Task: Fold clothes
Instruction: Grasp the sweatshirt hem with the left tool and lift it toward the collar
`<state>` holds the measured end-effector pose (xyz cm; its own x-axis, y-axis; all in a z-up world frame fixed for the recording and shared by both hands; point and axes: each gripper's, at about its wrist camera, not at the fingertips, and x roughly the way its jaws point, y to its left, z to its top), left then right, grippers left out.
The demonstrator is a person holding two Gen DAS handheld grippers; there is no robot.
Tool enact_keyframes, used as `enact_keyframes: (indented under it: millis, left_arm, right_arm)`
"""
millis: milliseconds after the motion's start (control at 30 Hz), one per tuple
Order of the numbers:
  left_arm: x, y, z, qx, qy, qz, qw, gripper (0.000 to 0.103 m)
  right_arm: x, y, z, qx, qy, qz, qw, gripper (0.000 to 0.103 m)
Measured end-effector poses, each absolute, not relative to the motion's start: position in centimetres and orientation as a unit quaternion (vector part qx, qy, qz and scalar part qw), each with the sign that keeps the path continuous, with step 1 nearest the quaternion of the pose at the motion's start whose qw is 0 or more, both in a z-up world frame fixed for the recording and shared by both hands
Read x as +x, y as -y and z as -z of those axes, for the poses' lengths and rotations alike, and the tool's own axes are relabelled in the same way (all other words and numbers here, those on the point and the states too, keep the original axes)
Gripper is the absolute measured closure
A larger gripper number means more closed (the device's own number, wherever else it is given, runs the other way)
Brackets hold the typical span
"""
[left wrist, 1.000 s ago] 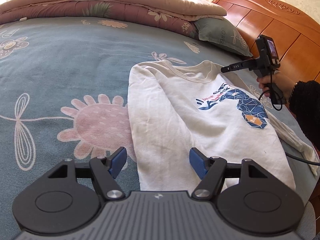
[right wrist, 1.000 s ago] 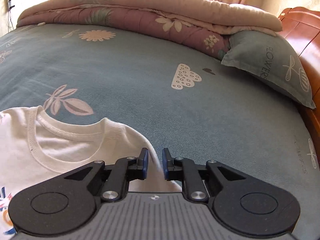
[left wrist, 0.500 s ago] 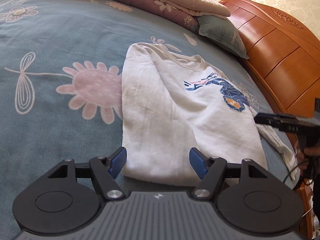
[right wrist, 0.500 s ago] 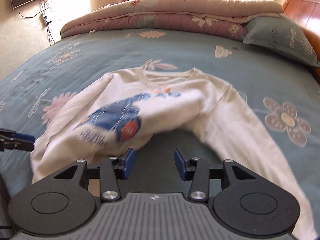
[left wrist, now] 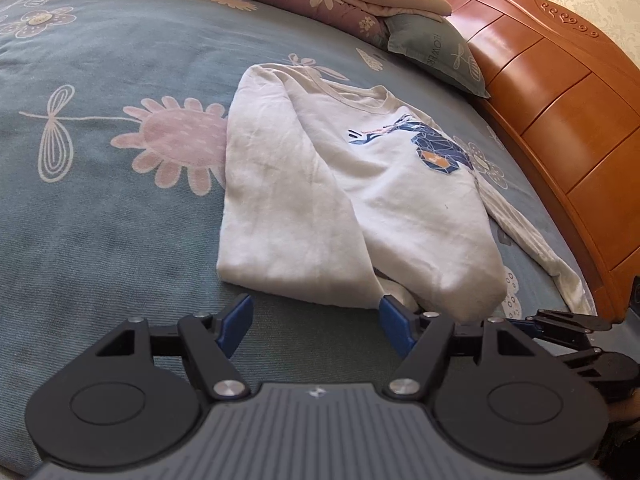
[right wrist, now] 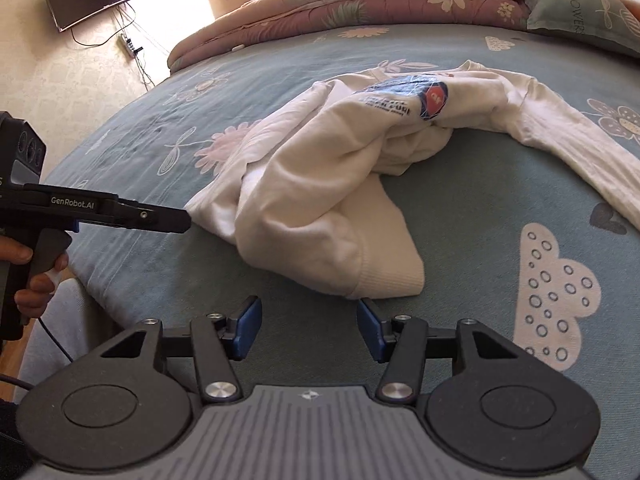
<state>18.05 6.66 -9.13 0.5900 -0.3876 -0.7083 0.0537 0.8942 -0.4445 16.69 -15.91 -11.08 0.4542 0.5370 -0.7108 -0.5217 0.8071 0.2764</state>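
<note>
A white long-sleeved sweatshirt (left wrist: 360, 196) lies face up on the blue flowered bedspread (left wrist: 100, 208). Its chest carries a dark blue geometric print with an orange patch and a line of small lettering. One side is folded in over the body, with that sleeve (left wrist: 280, 200) lying straight down the front toward the hem. The other sleeve (right wrist: 572, 144) stretches out flat to the side. The ribbed hem (right wrist: 384, 280) is bunched and doubled over at the near end.
</note>
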Motion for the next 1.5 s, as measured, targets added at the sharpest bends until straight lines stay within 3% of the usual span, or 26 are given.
enact_keyframes:
  millis: [133, 367, 500, 800, 1000, 1067, 1133, 1267, 1500]
  left_arm:
    - [18.5, -6.0, 10.2, -0.241, -0.439, 0.148, 0.853, 0.024]
    - [19.3, -6.7, 12.2, -0.338, -0.419, 0.146, 0.830, 0.021]
    - [19.1, -9.4, 14.2, -0.461, -0.385, 0.130, 0.789, 0.021]
    - [20.2, -8.1, 14.4, -0.442, -0.345, 0.093, 0.823, 0.033]
    - [19.3, -8.2, 15.1, -0.424, -0.319, 0.064, 0.845, 0.059]
    - [19.0, -8.7, 15.6, -0.431, -0.318, 0.056, 0.842, 0.080]
    - [18.8, -9.2, 16.0, -0.439, -0.317, 0.048, 0.839, 0.088]
    - [19.6, -9.6, 14.3, -0.436, -0.343, 0.038, 0.831, 0.094]
    - [18.7, -13.5, 9.3, -0.398, -0.312, 0.015, 0.863, 0.095]
  right_arm:
    - [15.9, 15.7, 11.8, -0.010, -0.427, -0.307, 0.850, 0.039]
    - [15.7, 16.8, 12.7, 0.013, -0.432, -0.299, 0.851, 0.038]
    - [15.6, 17.3, 12.8, 0.026, -0.429, -0.302, 0.851, 0.037]
    - [15.9, 17.7, 13.2, 0.049, -0.420, -0.306, 0.853, 0.034]
    - [15.9, 18.3, 13.3, 0.077, -0.416, -0.306, 0.853, 0.034]
    - [15.8, 18.4, 13.4, 0.081, -0.414, -0.305, 0.854, 0.034]
    - [15.8, 18.4, 13.4, 0.082, -0.413, -0.304, 0.855, 0.034]
    - [15.8, 18.3, 13.3, 0.080, -0.417, -0.297, 0.855, 0.034]
    - [15.5, 18.7, 13.1, 0.065, -0.420, -0.280, 0.861, 0.034]
